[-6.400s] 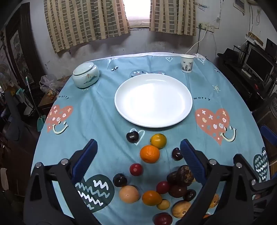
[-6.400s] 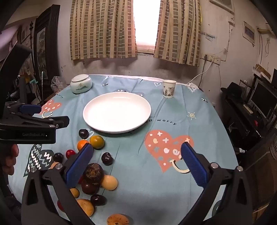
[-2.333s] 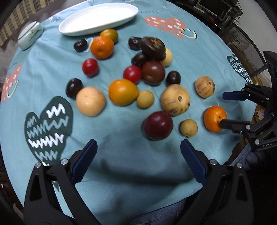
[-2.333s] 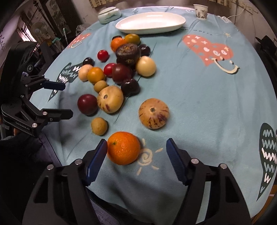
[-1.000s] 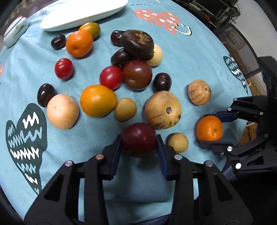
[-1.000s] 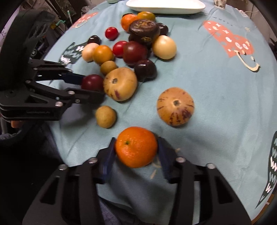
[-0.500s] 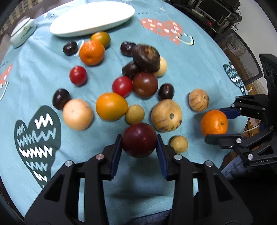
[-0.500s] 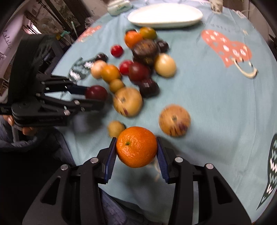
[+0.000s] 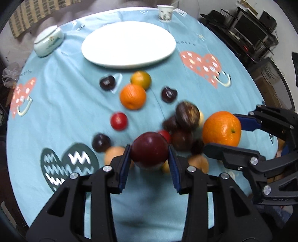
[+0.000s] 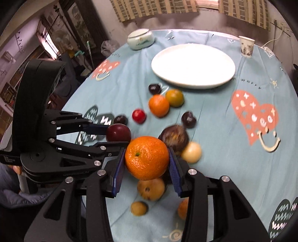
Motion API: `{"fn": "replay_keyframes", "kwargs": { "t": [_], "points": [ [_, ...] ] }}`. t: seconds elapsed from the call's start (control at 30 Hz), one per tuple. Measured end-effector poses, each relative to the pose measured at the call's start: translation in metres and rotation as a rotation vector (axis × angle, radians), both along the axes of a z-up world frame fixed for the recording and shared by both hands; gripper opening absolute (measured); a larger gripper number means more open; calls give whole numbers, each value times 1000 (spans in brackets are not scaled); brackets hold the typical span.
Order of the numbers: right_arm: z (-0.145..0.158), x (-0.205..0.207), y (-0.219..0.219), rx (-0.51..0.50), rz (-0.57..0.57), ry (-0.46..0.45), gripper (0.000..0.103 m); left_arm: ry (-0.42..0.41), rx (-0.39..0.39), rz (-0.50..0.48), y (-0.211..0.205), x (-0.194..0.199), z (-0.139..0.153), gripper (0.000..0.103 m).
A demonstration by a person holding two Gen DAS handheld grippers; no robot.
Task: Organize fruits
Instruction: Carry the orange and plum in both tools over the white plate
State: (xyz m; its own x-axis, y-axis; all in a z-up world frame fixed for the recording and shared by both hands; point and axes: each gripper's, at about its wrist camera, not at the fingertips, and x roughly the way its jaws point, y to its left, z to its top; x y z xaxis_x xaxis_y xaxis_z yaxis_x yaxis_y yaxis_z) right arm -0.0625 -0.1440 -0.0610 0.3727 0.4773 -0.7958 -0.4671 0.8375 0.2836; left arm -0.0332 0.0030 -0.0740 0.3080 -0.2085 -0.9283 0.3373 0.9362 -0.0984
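Observation:
My left gripper (image 9: 149, 154) is shut on a dark red plum (image 9: 149, 150) and holds it above the pile of fruit; it also shows in the right wrist view (image 10: 118, 133). My right gripper (image 10: 147, 161) is shut on an orange (image 10: 147, 157), lifted off the cloth; the same orange shows in the left wrist view (image 9: 221, 128). A white plate (image 9: 128, 43) lies empty at the far side, also in the right wrist view (image 10: 193, 66). Several loose fruits lie between, among them an orange (image 9: 132, 96), a red tomato (image 9: 118, 121) and dark plums (image 9: 107, 82).
A lidded ceramic bowl (image 9: 48, 41) stands far left and a paper cup (image 9: 165, 12) far right of the plate. The round table has a blue cloth (image 9: 61, 104) with heart prints. Desks with electronics (image 9: 249, 28) stand beyond the right edge.
Both grippers have lifted their fruit higher and tilted up toward the plate. The plate and far table now fill more of both views.

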Motion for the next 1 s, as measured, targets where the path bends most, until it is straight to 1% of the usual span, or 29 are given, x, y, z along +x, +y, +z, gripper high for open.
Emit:
{"fn": "replay_keyframes", "kwargs": {
  "t": [0.1, 0.23, 0.37, 0.5, 0.67, 0.8, 1.0],
  "points": [
    [3, 4, -6, 7, -17, -2, 44, -15, 6, 12, -2, 10, 6, 39],
    [-3, 12, -11, 2, -46, 11, 44, -34, 36, 20, -8, 21, 8, 39],
    [-6, 22, -14, -2, -61, 20, 44, -26, 48, 21, -11, 35, 6, 39],
    [0, 40, -15, -6, -69, 5, 44, -33, 67, 22, -16, 53, 7, 39],
    [11, 79, -16, -22, -80, -31, 44, -63, 80, 34, -21, 86, 14, 39],
    [17, 109, -14, -33, -88, -57, 44, -75, 83, 64, -21, 117, 19, 39],
    [15, 156, -11, -58, -107, -79, 44, -74, 105, 96, -22, 154, 13, 39]
  ]
}}
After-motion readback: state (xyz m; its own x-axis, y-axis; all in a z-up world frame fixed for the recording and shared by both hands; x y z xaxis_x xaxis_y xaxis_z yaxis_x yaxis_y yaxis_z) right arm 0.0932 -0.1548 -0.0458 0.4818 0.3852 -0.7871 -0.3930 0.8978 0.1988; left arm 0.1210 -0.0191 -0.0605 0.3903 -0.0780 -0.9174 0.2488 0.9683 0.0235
